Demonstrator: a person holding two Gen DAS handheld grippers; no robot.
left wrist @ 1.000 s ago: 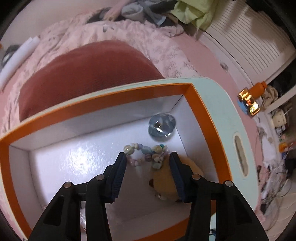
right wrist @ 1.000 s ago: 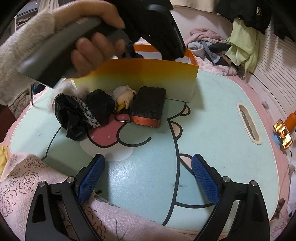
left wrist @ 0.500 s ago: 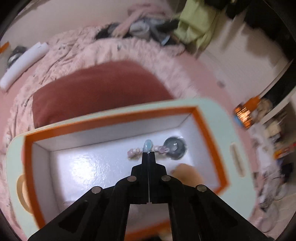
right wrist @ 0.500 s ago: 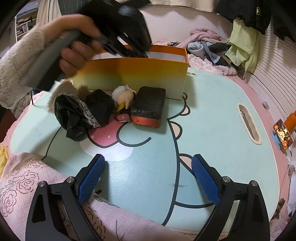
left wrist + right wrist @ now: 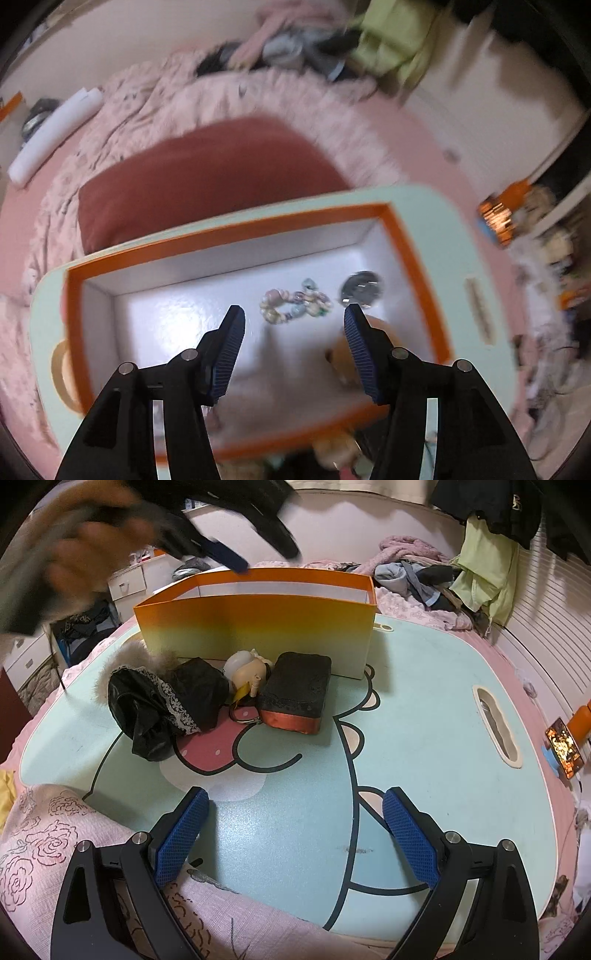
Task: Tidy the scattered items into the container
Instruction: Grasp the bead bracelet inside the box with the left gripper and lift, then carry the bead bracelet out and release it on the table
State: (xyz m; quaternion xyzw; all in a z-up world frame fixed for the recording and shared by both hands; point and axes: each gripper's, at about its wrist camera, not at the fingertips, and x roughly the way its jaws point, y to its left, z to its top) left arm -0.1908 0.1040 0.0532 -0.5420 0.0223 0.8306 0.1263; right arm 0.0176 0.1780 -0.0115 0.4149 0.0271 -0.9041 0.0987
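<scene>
Right wrist view: orange box (image 5: 255,627) and black case (image 5: 295,694) show no legible writing.

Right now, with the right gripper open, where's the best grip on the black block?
Take the black block across its two long sides, coming from above. It lies flat with its short end toward the right gripper. The doll keychain crowds its left side, so that finger needs care.
</scene>
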